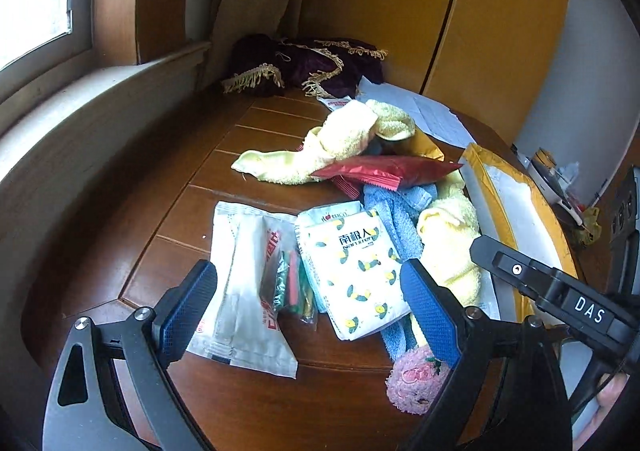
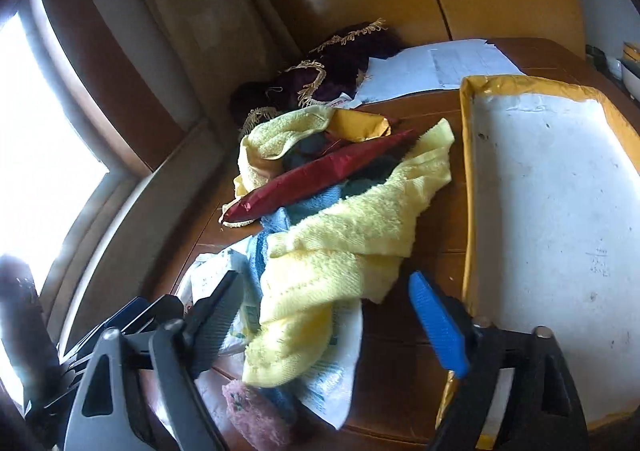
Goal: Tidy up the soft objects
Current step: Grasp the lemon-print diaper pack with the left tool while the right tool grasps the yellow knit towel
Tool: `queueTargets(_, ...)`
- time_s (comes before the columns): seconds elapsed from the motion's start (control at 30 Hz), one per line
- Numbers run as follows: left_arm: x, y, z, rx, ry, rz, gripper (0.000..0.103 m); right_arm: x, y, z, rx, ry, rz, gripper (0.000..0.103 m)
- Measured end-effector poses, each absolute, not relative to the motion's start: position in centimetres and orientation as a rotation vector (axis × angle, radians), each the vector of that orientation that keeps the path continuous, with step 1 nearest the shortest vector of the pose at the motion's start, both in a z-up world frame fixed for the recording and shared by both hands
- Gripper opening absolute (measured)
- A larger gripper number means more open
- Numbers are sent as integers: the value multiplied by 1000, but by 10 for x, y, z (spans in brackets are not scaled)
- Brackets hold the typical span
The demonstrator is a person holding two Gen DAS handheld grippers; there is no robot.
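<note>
My right gripper (image 2: 332,323) straddles the yellow towel (image 2: 320,275), unclenched; I should close low, sparing the packet (image 2: 340,371) at six o'clock.

A blue towel (image 2: 276,219) lies mostly buried under the yellow towel (image 2: 320,271), the pink fluffy thing (image 2: 256,419) is cut off by the frame's bottom edge (right wrist view), blurred throughout.

Towels (image 1: 344,139) lay heaped mid-desk (image 1: 192,187), a foil packet (image 1: 384,169) on top. Sachets (image 1: 352,267) lay before the heap, a tray (image 2: 548,187) to its right, fringed cloth (image 1: 304,63) behind.
</note>
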State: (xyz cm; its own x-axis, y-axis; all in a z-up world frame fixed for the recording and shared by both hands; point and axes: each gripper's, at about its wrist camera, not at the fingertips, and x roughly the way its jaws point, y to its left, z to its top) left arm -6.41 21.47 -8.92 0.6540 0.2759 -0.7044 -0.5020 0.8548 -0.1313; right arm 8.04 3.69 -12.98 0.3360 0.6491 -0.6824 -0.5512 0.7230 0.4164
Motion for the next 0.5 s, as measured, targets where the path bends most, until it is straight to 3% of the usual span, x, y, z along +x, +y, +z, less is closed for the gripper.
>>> queueTargets(0.27, -51, 209, -105, -341, 756, 444, 92, 64, 11, -116, 56, 927, 699, 82)
queueTargets(0.33, -50, 211, -107, -346, 750, 446, 84, 56, 21, -110, 14, 902, 716, 82)
queueTargets(0.5, -47, 211, -113, -356, 748, 473, 78, 68, 41, -99, 6, 932, 747, 81)
